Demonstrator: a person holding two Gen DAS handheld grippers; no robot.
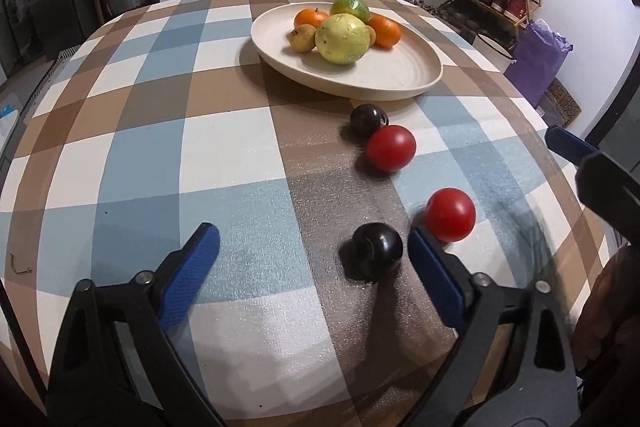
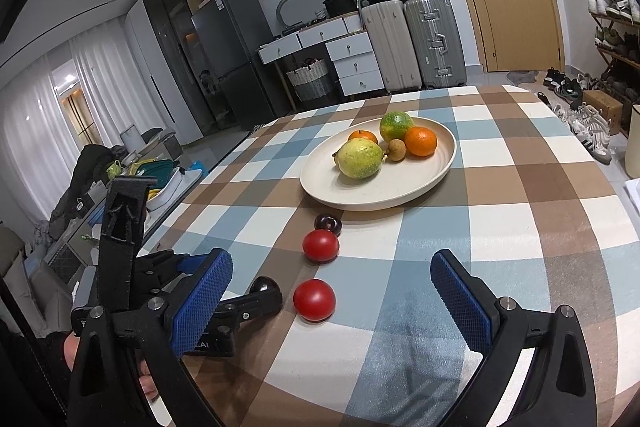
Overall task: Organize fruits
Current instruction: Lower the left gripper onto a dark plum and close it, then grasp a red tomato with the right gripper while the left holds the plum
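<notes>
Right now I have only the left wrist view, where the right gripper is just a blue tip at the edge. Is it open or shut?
Observer: Open. The right wrist view shows the right gripper with its fingers wide apart and nothing held.
Operator: What is in front of it?
Observer: The near red tomato lies on the cloth just ahead, between the lines of the two fingers, touching neither.
Operator: Anything on the plate I can't see properly?
Observer: Yes. On the plate, a small brown fruit sits in plain view between the yellow-green fruit and the right-hand orange.
</notes>
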